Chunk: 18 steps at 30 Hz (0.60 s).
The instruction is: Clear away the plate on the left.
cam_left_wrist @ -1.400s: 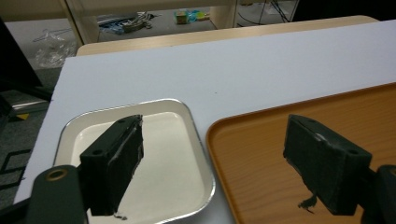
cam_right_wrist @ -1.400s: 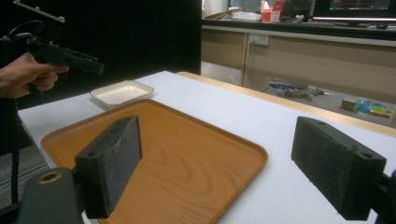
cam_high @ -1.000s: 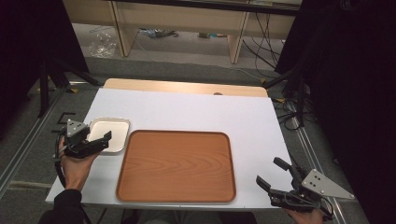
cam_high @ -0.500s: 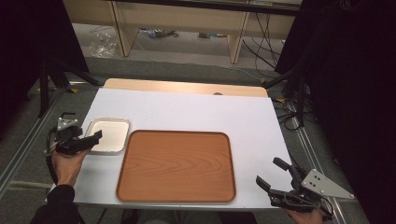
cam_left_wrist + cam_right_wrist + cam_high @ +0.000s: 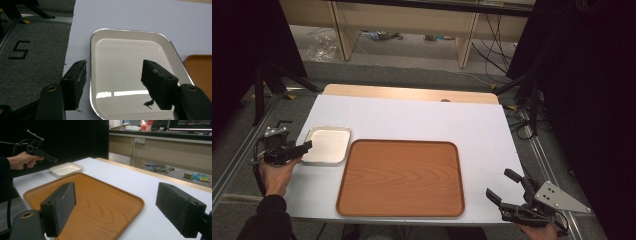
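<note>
beside the wooden tray (image 5: 400,179), just off its far left corner, sits the white enamel dish (image 5: 328,144) i am working on, resting flat on the table (image 5: 422,117) close to its left edge. a second ago my left hand-held gripper (image 5: 303,148) hung over the dish's near left part; now it has drawn back and down to the dish's left rim, so the tips only reach that rim from the side away from the tray. its jaws have just been closing, yet they stand partly apart with nothing pressed between the pads. from the left hand-held gripper's own camera, the dish's left rim (image 5: 91,75) runs up between the two jaws: one pad (image 5: 75,82) hangs outside the rim over the table, the other pad (image 5: 157,85) over the glossy inside of the dish. to me that reads as lining up a pinch on the rim, so the grasp is not yet made and the dish has not shifted from its place by the tray.

my right hand-held gripper (image 5: 512,192) waits off the tray's near right corner, jaws wide and empty. the tray itself is bare, and i judge it the likely place for the dish.
</note>
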Tool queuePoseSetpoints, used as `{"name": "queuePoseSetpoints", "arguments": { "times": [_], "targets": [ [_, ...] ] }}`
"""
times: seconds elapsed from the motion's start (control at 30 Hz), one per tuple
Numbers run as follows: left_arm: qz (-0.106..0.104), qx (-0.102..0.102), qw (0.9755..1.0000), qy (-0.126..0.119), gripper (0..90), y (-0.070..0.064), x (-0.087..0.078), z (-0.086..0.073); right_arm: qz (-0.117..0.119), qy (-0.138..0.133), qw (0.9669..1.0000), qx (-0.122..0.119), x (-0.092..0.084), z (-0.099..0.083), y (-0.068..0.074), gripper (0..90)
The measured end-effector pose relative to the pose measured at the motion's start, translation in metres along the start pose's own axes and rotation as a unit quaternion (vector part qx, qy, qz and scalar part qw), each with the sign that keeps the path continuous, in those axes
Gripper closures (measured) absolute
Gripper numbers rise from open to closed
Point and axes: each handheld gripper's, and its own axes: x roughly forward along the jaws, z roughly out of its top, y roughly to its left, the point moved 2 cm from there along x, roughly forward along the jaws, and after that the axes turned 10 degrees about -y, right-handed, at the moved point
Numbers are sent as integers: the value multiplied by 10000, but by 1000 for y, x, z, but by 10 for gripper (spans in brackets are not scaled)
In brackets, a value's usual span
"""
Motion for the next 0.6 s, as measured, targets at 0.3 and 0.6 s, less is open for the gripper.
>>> {"name": "queuePoseSetpoints", "arguments": {
  "times": [0.3,0.6],
  "targets": [
    [-18,-106,9997,224,455,11,9,-4,15,-4,10000,3,0,0,0,172],
    [66,-149,9990,406,477,19,15,-8,43,-34,10000,22,1,0,0,172]
  ]
}}
